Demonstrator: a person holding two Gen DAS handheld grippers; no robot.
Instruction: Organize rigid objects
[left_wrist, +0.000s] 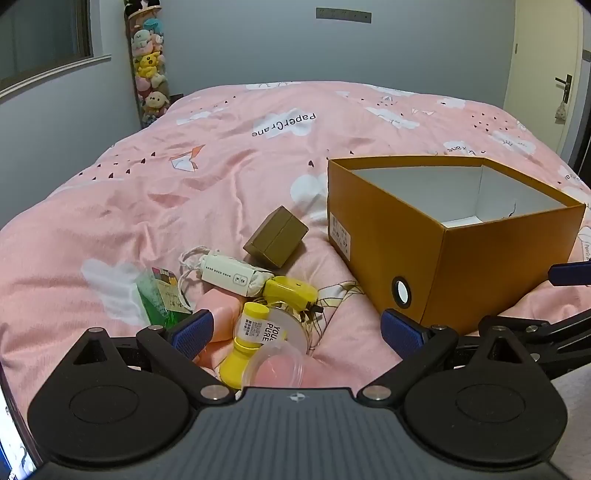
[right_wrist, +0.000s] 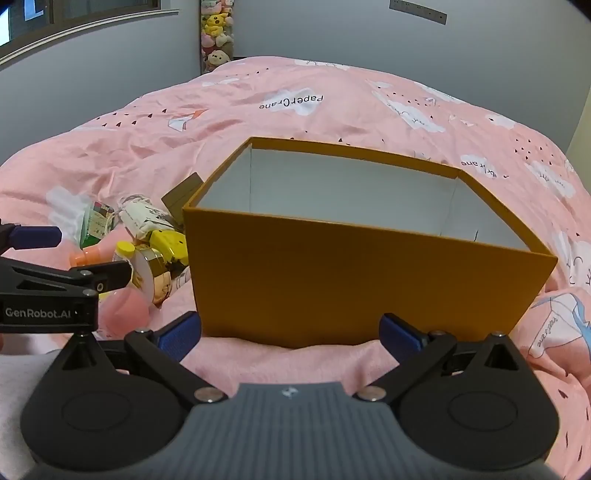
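Note:
An open orange cardboard box (left_wrist: 436, 236) (right_wrist: 354, 280) with a white inside stands on the pink bedspread; it holds nothing that I can see. Left of it lies a heap of small items: a brown box (left_wrist: 276, 237), a white pouch with a cord (left_wrist: 232, 275), a yellow gadget (left_wrist: 291, 291), a yellow-capped bottle (left_wrist: 251, 328), a clear jar (left_wrist: 280, 350), a pink block (left_wrist: 219, 317) and a green packet (left_wrist: 162, 295). My left gripper (left_wrist: 297, 332) hangs open just above the heap. My right gripper (right_wrist: 290, 332) stands open before the box's near wall, holding nothing.
The pink bedspread (left_wrist: 229, 155) covers the whole bed. A column of plush toys (left_wrist: 149, 66) stands in the far corner. A door with a handle (left_wrist: 563, 85) is at the right. The left gripper's side shows at the left of the right wrist view (right_wrist: 55, 280).

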